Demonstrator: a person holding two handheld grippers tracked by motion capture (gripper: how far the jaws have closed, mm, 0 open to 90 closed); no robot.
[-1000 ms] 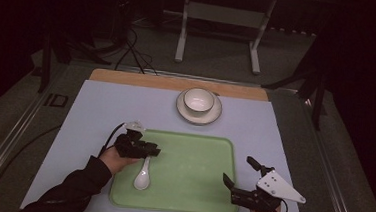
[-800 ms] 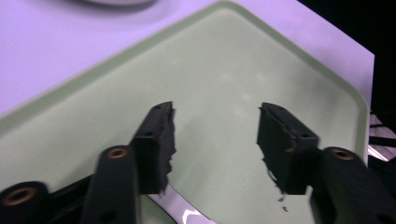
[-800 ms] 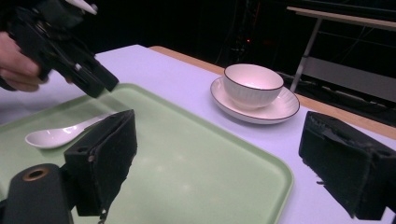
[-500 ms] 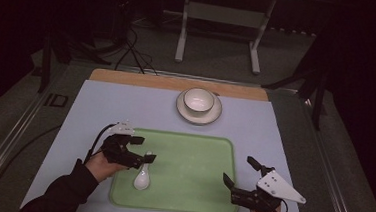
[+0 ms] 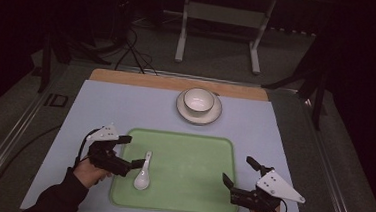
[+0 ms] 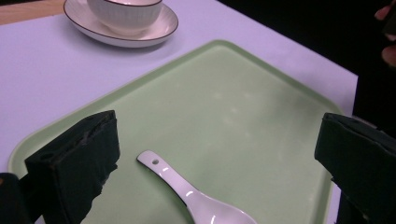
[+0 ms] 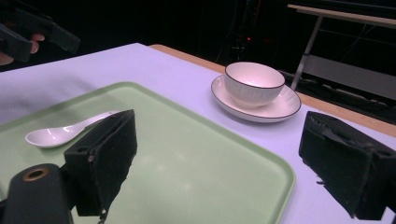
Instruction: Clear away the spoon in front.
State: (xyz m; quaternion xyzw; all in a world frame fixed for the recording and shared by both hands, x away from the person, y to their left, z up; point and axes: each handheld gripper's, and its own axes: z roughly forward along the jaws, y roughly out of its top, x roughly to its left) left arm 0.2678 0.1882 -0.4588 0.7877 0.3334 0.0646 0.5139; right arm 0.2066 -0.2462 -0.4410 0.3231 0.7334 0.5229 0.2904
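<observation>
A white ceramic spoon [image 5: 143, 174] lies flat on the green tray [image 5: 190, 186], near its left edge, bowl end toward me. My left gripper [image 5: 132, 151] hovers just left of the spoon's handle. Its jaws have just been opening and now stand wide, with nothing pressed between them. In the left gripper view the spoon [image 6: 186, 190] rests on the tray [image 6: 224, 107] below and between the open jaws. My right gripper [image 5: 238, 170] is open over the tray's right front corner, with nothing between its jaws. From there the spoon [image 7: 63, 132] shows far left.
A white bowl [image 5: 199, 99] sits on a saucer [image 5: 214, 115] at the back of the pale blue mat [image 5: 126, 106], beyond the tray. A wooden strip [image 5: 143, 79] runs along the table's far edge. Dark frames and cables stand behind it.
The left gripper has opened, let go of the spoon's handle and drawn back to the left and slightly up. The spoon stays on the tray. The right gripper has not moved.
</observation>
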